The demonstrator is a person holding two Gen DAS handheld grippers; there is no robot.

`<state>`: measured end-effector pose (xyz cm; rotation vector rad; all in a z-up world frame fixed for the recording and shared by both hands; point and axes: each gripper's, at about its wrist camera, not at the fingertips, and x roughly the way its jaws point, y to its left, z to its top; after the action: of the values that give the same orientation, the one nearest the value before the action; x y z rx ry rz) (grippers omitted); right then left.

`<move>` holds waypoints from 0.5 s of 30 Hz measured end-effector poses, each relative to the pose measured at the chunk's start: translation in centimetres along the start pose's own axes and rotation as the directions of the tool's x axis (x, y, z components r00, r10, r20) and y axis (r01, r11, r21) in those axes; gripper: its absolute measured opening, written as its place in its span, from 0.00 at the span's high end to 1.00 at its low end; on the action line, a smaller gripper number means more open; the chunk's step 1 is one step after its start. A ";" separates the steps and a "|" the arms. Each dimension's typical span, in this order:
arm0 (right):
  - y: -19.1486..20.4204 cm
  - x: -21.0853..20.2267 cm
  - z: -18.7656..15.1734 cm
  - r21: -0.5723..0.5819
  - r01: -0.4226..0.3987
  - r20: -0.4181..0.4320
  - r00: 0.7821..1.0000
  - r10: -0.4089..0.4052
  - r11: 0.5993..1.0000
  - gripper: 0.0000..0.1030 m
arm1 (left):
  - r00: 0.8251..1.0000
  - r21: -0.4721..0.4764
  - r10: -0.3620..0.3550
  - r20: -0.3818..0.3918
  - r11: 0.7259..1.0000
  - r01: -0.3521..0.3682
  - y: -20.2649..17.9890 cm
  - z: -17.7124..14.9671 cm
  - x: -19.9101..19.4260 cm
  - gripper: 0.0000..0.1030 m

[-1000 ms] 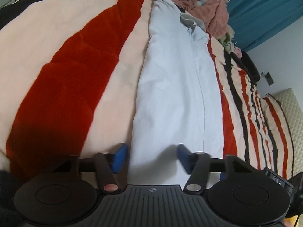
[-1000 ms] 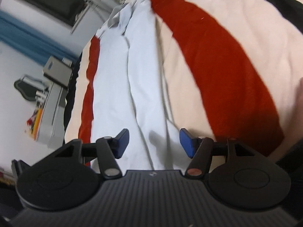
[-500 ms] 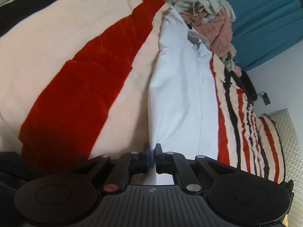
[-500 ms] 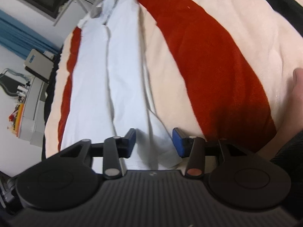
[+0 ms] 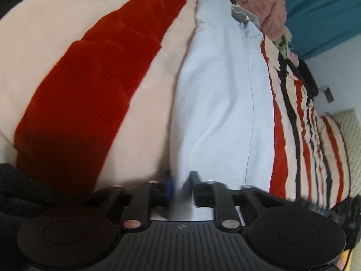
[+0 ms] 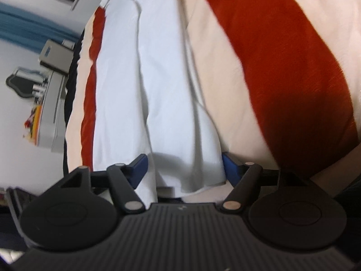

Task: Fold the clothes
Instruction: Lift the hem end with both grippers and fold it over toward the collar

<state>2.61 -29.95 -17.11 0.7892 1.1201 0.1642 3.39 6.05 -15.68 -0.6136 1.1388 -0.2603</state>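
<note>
A pale blue shirt [image 5: 221, 101] lies lengthwise on the bed, collar at the far end. My left gripper [image 5: 180, 184] is at its near hem. Its jaws are closing, nearly together, with a fold of the hem pinched between the blue pads. In the right wrist view the same shirt [image 6: 162, 79] runs away from me with long creases. My right gripper [image 6: 185, 161] straddles the near hem. Its jaws are opening, the cloth lies between them, and the pads stand clear of it.
A red, cream and black striped blanket [image 5: 79, 90] covers the bed. A heap of clothes [image 5: 268, 6] lies beyond the collar, before a blue curtain [image 5: 320, 11]. A quilted pillow [image 5: 347, 135] is at the right. A grey cabinet [image 6: 52, 90] stands beside the bed.
The left jaws have come together on the shirt's near hem. The right jaws narrowed, then spread again around the hem. Both grippers stay at the near end.
</note>
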 end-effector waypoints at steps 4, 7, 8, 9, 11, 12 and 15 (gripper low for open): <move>0.3 -1.8 -0.8 0.009 0.014 0.075 0.997 -0.014 1.000 0.90 | 0.991 -0.085 -0.126 0.053 0.988 0.130 0.7 0.4 -1.5 0.97; 0.8 -4.7 -1.2 0.026 -0.051 0.177 0.983 0.046 0.998 0.91 | 0.968 -0.060 -0.216 0.126 0.973 0.225 -0.5 0.6 -4.0 0.97; 1.0 -5.6 -1.3 0.028 -0.073 0.207 0.976 0.066 0.997 0.91 | 0.960 -0.052 -0.239 0.146 0.967 0.248 -1.1 0.8 -5.0 0.97; 1.4 -6.8 -1.2 0.023 -0.095 0.236 0.968 0.087 0.995 0.91 | 0.951 -0.044 -0.261 0.165 0.961 0.272 -1.8 0.9 -6.0 0.98; 2.2 -9.1 -1.0 0.011 -0.139 0.293 0.947 0.130 0.990 0.91 | 0.935 -0.029 -0.296 0.197 0.951 0.307 -3.4 1.5 -7.8 0.98; 2.9 -10.5 -0.9 -0.005 -0.163 0.318 0.935 0.156 0.987 0.91 | 0.927 -0.021 -0.310 0.211 0.947 0.322 -4.3 1.8 -8.7 0.98; 4.5 -14.4 -0.7 -0.067 -0.204 0.376 0.902 0.214 0.977 0.92 | 0.902 -0.006 -0.356 0.244 0.930 0.368 -6.7 1.9 -11.3 0.98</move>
<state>-3.37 -33.43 -3.67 0.8747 0.6618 0.1954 1.25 6.85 -2.61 -0.8808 0.7950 -0.4637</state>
